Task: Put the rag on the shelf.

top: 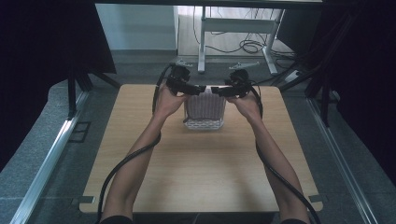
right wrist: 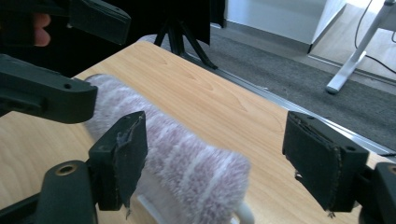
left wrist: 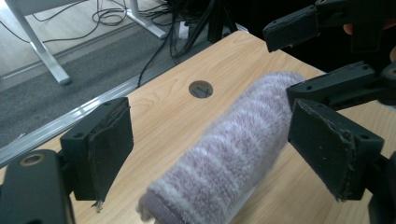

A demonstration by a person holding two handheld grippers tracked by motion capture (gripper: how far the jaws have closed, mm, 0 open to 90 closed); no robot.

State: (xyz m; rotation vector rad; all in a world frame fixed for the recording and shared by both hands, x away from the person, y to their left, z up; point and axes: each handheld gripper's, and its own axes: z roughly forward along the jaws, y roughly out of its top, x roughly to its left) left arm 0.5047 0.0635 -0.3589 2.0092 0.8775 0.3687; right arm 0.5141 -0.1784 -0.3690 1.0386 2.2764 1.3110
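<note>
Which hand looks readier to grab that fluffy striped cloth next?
Probably the left gripper: in its own view the cloth lies squarely between its open jaws. The right gripper is open too, but the cloth sits off toward one jaw.

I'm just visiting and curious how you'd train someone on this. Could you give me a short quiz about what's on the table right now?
1. True or false: the left tool has its jaws closed on the striped towel.
2. What does the towel hang over? A) a clear basket B) a metal pan C) a book
3. Fill in: the round hole is in the wooden ____.

Key: 1 false, both the left and the right tool are open with the towel between the jaws; 2 A; 3 table.
</note>
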